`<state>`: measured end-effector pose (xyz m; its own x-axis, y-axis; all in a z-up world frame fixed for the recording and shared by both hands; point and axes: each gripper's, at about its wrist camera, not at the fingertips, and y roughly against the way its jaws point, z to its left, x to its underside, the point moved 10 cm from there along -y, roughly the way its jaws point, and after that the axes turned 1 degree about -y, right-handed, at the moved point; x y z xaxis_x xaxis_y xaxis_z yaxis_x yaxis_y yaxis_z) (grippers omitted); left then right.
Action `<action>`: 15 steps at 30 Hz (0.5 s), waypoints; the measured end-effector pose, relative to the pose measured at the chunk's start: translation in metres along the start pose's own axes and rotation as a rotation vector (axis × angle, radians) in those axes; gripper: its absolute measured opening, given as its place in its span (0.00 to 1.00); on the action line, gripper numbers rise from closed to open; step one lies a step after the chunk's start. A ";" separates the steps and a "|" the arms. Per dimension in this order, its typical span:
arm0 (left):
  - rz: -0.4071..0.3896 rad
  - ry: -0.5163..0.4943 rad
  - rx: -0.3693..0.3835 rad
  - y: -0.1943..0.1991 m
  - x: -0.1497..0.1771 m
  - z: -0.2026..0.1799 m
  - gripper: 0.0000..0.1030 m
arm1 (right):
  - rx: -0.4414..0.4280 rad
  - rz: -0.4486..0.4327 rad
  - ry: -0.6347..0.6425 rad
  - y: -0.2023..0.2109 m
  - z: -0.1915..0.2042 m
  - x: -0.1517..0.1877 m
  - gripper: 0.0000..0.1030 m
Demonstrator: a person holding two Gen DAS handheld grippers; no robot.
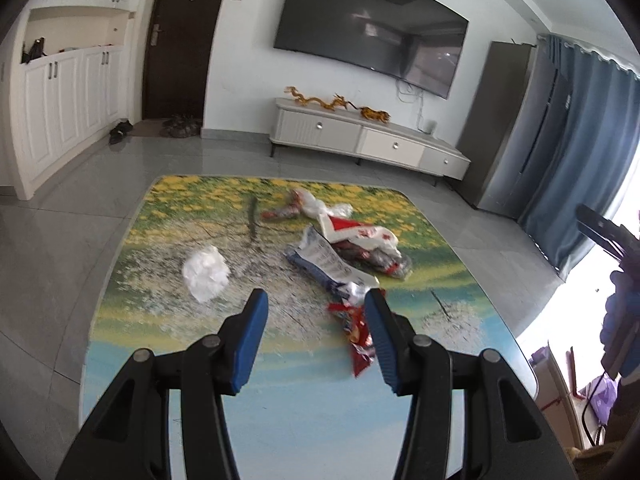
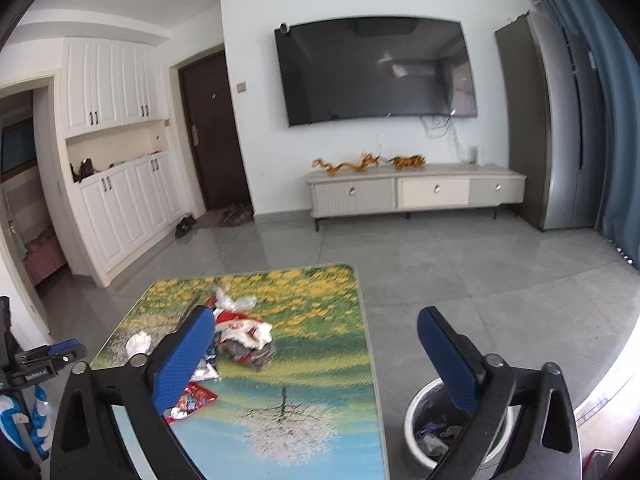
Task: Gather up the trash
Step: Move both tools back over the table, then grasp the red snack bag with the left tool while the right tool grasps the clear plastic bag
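1. A scatter of crumpled trash lay on a rectangular worktop (image 1: 168,220) printed with a yellow-flower and blue-water landscape: a red foil snack wrapper (image 1: 358,340) nearest the camera, a white-and-blue printed packet (image 1: 326,260) just behind it, a red-and-white plastic bag (image 1: 360,236) further back, and a crumpled white tissue (image 1: 206,272) apart to the left.
2. The left gripper (image 1: 316,304) hovered low over the near end of the worktop, its blue-padded jaws released and empty; the right pad sat just beside the red foil snack wrapper, though contact could not be confirmed.
3. The right gripper (image 2: 316,324) was held higher and to the right, jaws spread wide and holding nothing.
4. A round white waste bin (image 2: 412,412), already holding some dark scraps, stood on the grey tiled floor beside the worktop's right edge, under the right gripper.
5. Judged step: an early pick, with most trash not yet collected.
6. The next move would likely call for centring the left jaws over the foil wrapper, clenching on a raised fold, then carrying it across to the bin.
7. Beyond stood a wall-mounted black television (image 2: 376,72) and a low cream cabinet (image 2: 416,194).
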<state>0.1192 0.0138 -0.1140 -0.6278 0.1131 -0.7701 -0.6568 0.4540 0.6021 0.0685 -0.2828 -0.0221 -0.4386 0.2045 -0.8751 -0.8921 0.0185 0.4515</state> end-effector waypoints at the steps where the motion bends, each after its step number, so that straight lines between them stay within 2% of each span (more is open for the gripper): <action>1: 0.013 -0.006 0.019 -0.005 0.004 -0.006 0.47 | -0.008 0.017 0.003 -0.006 0.003 0.004 0.88; 4: 0.056 -0.027 0.063 -0.022 0.018 -0.022 0.47 | -0.036 0.064 0.014 -0.020 0.010 0.016 0.77; 7: 0.098 -0.055 0.089 -0.037 0.030 -0.037 0.47 | -0.053 0.098 0.028 -0.031 0.016 0.027 0.71; 15: 0.168 -0.071 0.096 -0.082 0.041 -0.051 0.47 | -0.088 0.172 0.041 -0.061 0.020 0.047 0.70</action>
<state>0.1264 -0.0636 -0.1841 -0.6916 0.2548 -0.6758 -0.5009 0.5049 0.7030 0.1046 -0.2543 -0.0877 -0.5883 0.1568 -0.7933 -0.8086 -0.0997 0.5799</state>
